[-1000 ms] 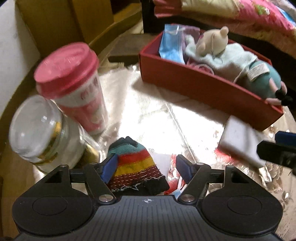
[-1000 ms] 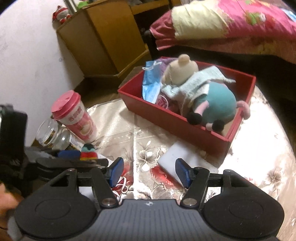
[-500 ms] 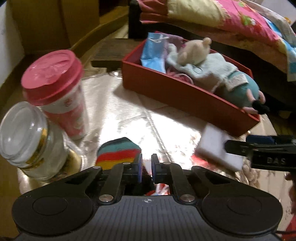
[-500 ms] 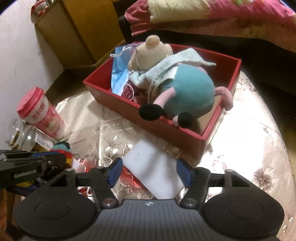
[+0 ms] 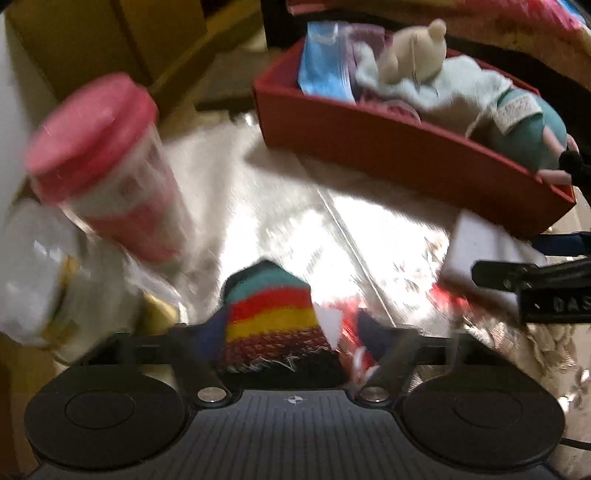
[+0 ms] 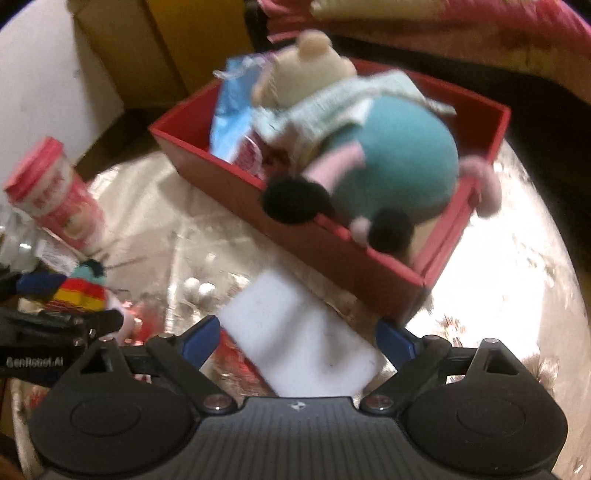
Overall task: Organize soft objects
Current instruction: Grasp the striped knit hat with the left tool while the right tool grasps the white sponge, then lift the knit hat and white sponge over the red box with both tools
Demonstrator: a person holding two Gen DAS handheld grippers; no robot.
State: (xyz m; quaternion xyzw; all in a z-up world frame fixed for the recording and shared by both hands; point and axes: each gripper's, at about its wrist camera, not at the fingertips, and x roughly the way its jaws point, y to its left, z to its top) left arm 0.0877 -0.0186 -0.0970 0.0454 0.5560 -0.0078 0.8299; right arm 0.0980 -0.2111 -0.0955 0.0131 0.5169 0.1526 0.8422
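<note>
- The left claw [image 5: 291, 328] sits at the lower centre of the left wrist view, its jaws spread apart with a striped knitted sock [image 5: 275, 321] in teal, red, yellow and dark bands lying between them; motion blur hides whether the fingers touch it.
- In the right wrist view the same sock [image 6: 83, 291] shows at the left edge of the frame, beside the dark body of the left claw.
- The right claw [image 6: 297, 341] is at the lower centre of its own view, jaws wide open on either side of a flat white rectangular sponge [image 6: 299, 343] that rests on the shiny floral tabletop [image 6: 509, 236].
- The sponge lies just in front of the near wall of a red rectangular cardboard box [image 6: 332, 254], which fills the upper middle of the frame.
- Inside the box a plush toy with a cream head and teal body [image 6: 399, 155] lies on its side, black feet hanging over the near rim, with a light blue plastic packet [image 6: 231, 114] standing at the box's left end.
- A pink-lidded paper cup [image 5: 107, 166] stands at the left of the left wrist view, with a clear glass jar [image 5: 40, 273] below it, both blurred.
- Pink patterned bedding [image 6: 461, 29] runs across the top right.
</note>
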